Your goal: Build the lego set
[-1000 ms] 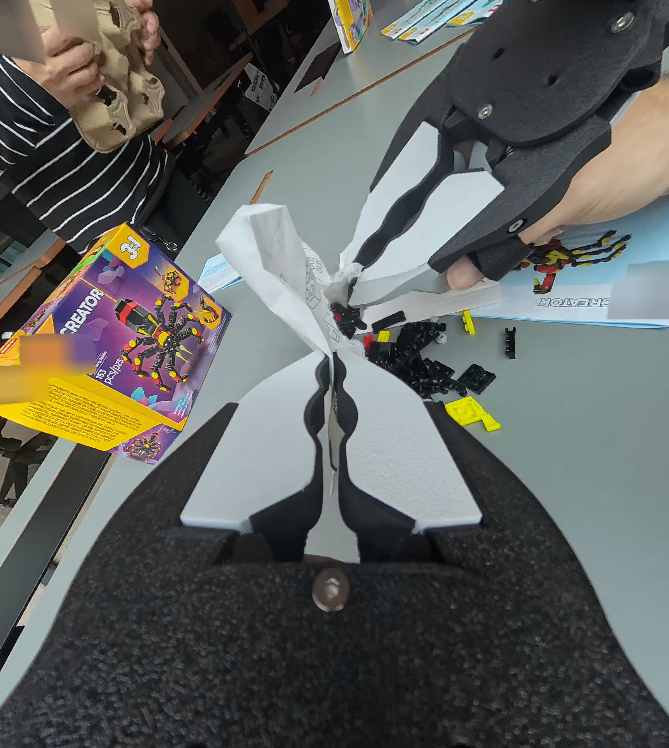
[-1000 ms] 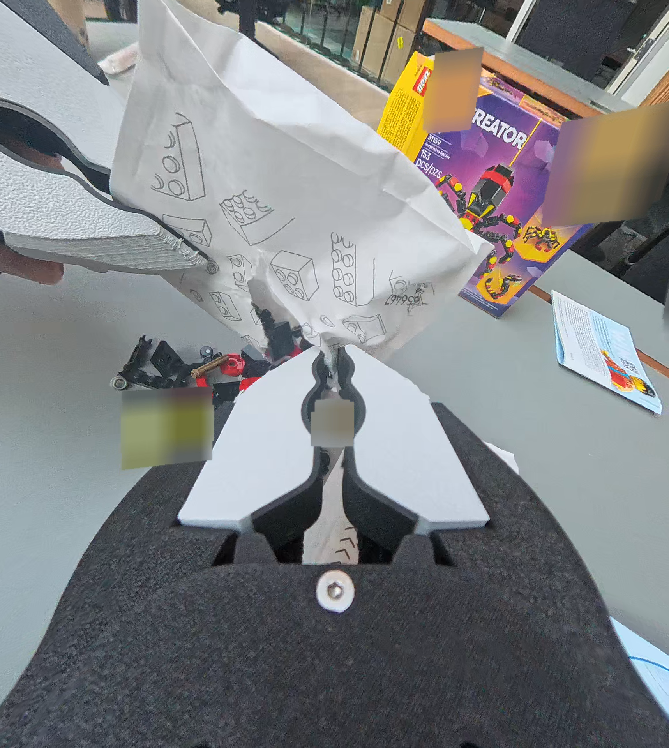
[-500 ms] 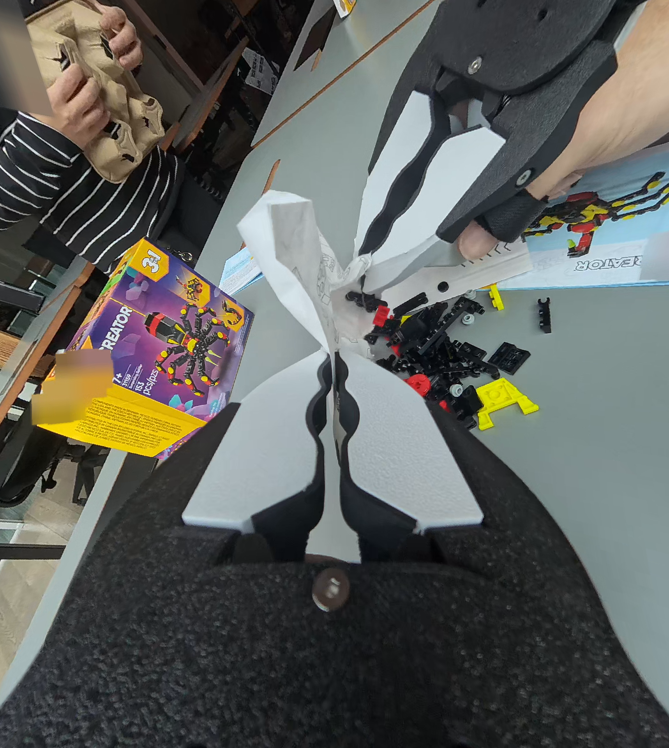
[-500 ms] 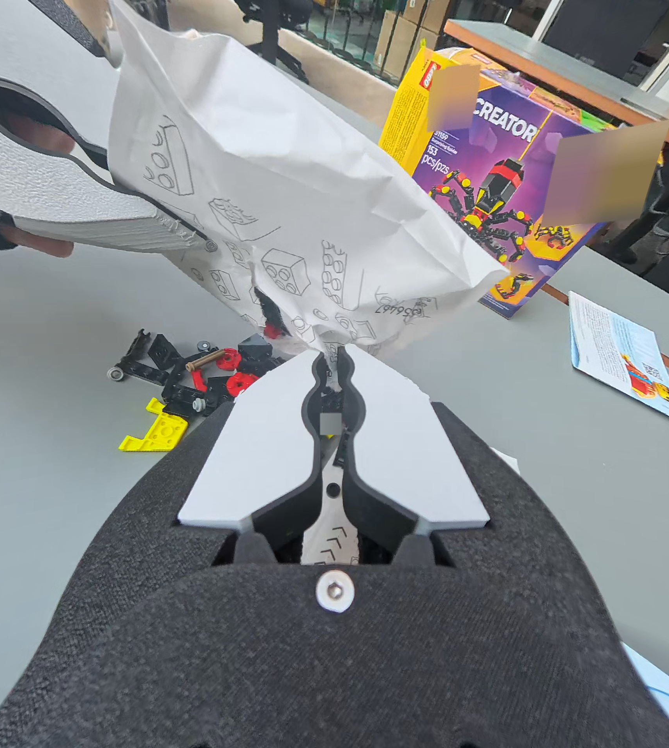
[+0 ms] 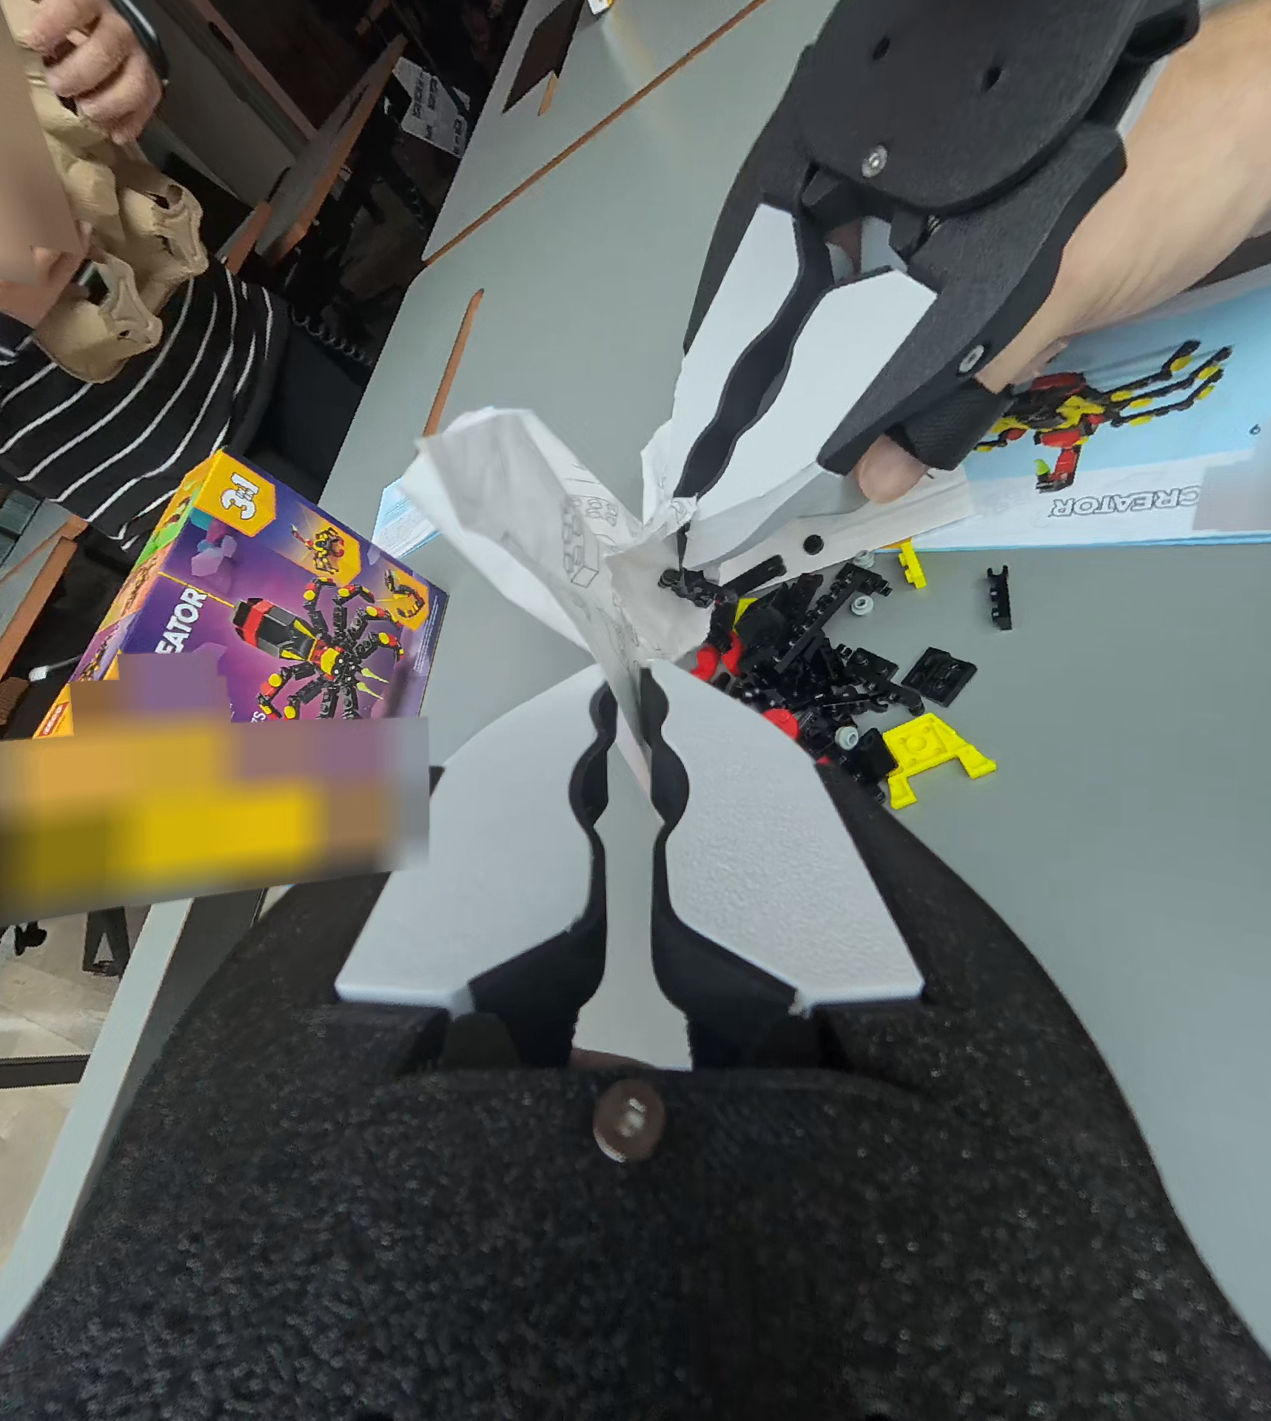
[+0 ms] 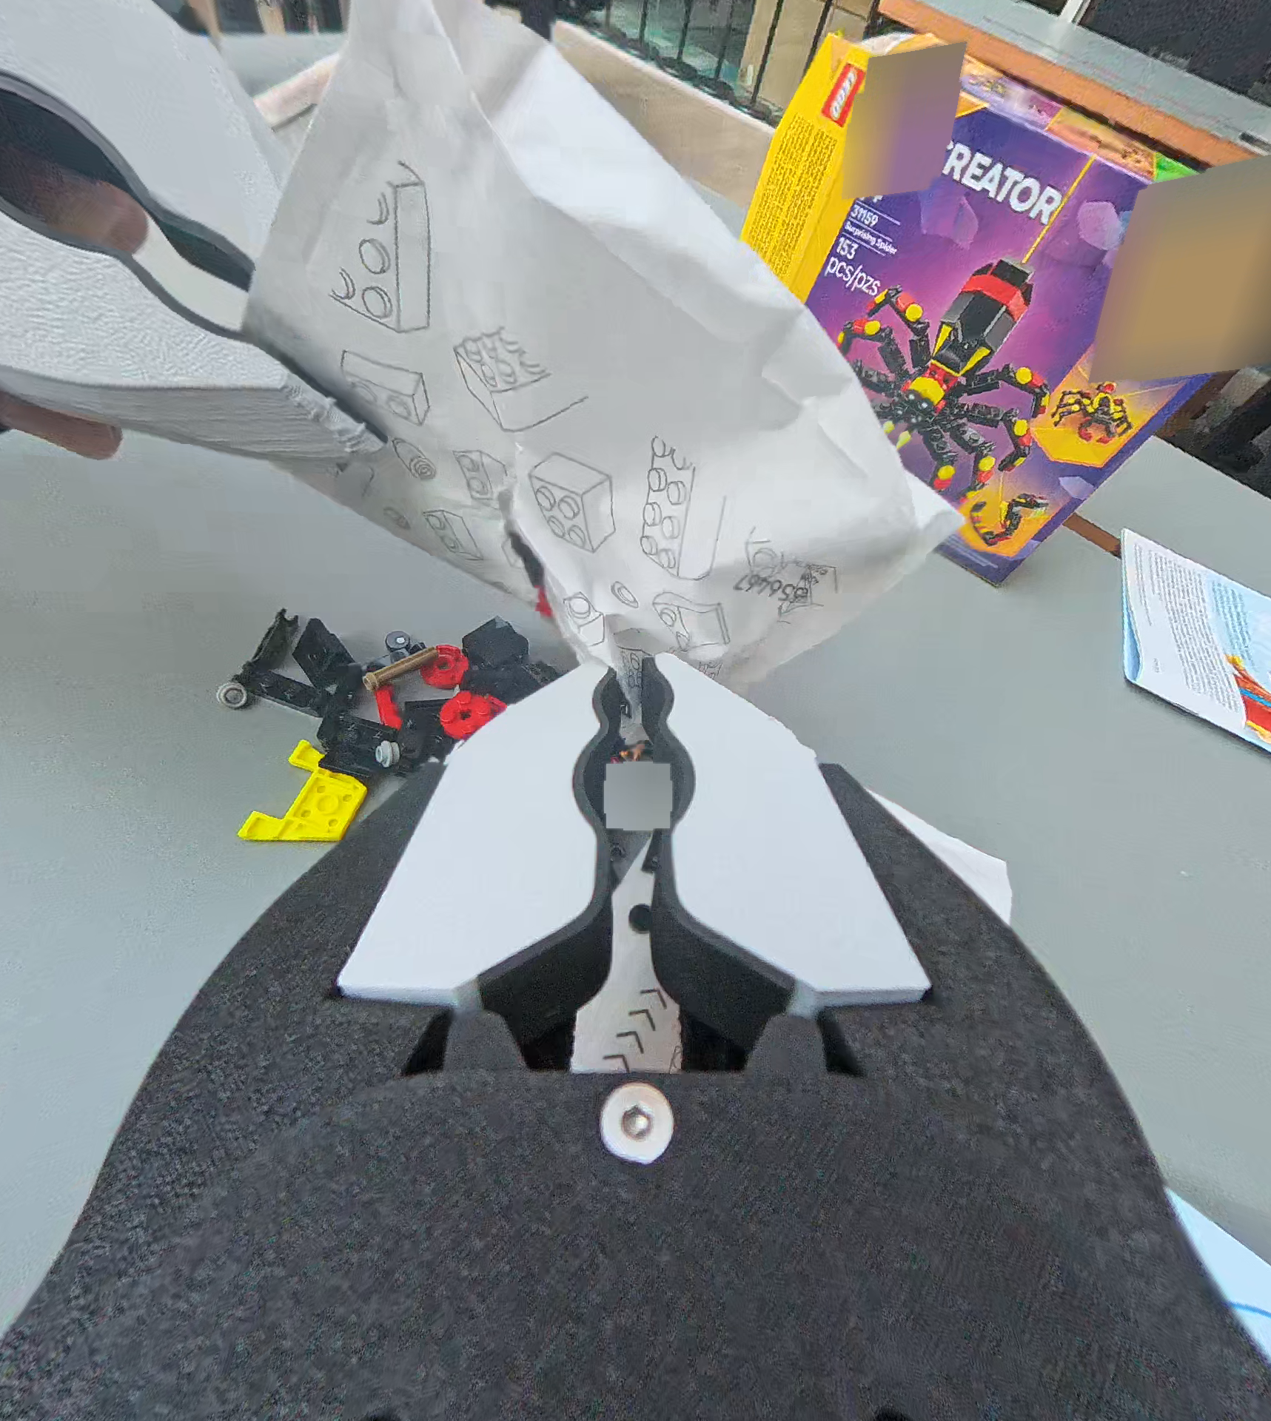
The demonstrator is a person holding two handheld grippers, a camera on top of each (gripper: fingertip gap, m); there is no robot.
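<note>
1. Left wrist view looks along the left gripper [image 5: 628,677], whose jaws are pinched tight on one edge of the white paper bag [image 5: 540,530]; the right gripper [image 5: 682,530] (farther off, held by a bare hand) has its jaws clamped on the bag's opposite edge.
2. Right wrist view confirms it: the right gripper [image 6: 632,669] bites the bag's lower corner, and the bag [image 6: 578,346], printed with brick outlines, hangs tilted between both tools above the surface [image 6: 78,769].
3. Loose pieces [image 5: 809,661] lie in a heap on the surface directly under the bag's torn mouth, mostly black with some red; a yellow plate [image 5: 932,757] sits at the heap's near edge, and one black piece [image 5: 678,578] is right at the bag's opening.
4. Relative to the heap, the purple set box [image 5: 270,615] stands well off on the far side of the bag, an instruction booklet [image 5: 1155,461] lies just beyond the heap, and a small leaflet [image 6: 1232,661] rests near the box.
5. Progress, as I judge it: very early. The bag is opened and largely emptied, yet no two bricks appear joined (nothing assembled is visible). Shaking out the last pieces, setting the bag aside, sorting, and the whole build remain.
</note>
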